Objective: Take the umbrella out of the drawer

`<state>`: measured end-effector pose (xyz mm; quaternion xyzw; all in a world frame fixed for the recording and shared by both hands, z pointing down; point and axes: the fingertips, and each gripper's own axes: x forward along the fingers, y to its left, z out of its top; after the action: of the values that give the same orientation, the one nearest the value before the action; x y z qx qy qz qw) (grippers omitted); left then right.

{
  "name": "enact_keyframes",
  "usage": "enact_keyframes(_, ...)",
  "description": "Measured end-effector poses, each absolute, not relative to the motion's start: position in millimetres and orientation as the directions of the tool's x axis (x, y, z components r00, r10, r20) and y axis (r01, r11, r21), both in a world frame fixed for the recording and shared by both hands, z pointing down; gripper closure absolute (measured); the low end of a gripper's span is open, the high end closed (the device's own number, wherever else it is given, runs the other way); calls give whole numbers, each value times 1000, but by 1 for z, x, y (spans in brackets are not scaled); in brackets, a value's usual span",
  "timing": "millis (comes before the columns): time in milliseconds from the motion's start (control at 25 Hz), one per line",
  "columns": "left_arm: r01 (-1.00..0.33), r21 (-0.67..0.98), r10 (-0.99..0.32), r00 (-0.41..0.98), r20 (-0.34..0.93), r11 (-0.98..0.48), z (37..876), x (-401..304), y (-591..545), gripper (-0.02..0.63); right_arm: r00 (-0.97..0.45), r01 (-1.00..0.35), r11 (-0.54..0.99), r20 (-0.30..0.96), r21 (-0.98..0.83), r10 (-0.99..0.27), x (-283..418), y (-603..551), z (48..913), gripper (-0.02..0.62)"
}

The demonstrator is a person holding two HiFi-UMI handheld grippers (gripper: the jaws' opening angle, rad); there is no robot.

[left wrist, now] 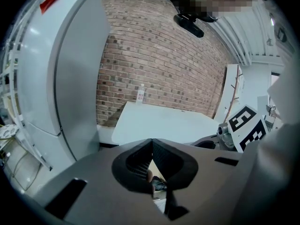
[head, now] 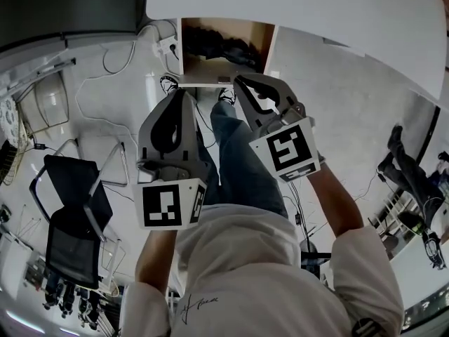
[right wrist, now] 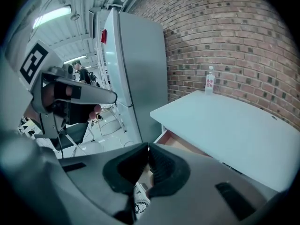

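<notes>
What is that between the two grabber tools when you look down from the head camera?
In the head view, the person's leg in blue jeans lies between the left gripper and the right gripper.

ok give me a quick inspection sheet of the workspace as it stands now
surface: white table, one bottle standing near the wall
job's things: drawer open; dark bundle inside, probably the umbrella, untouched
clutter: black chair on the floor at left
grippers: left gripper and right gripper both shut, empty, short of the drawer
cables: loose white cables and a power strip on the floor
surroundings: brick wall, tall white cabinet
</notes>
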<state>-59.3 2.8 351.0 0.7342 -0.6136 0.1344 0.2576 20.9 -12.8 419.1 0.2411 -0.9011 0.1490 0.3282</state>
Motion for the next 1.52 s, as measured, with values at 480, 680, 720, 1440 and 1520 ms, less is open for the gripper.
enact_keyframes(480,-966,237,-788,228,572,-107,397,-57,6,589,-637,-520,848,708,-103,-305,10,-19,468,578)
enact_keyframes(680,-965,245,-775,226,590,-96,413,-58,6,589,-636,-497,862,718,-101,-282,6,-23,490,574)
enact_keyframes(720,-964,247,-771,229,594,-96,416,-58,6,589,-636,-493,864,719,-101,-279,5,-23,495,572)
enact_keyframes(1440,-956,281,-739,247,627,-81,450,-63,7,589,-546,-442,895,811,-63,-212,5,-28,576,551)
enact_keyframes(1520,-956,282,-735,246,632,-78,455,-64,7,589,-532,-441,896,819,-51,-215,5,-30,584,532)
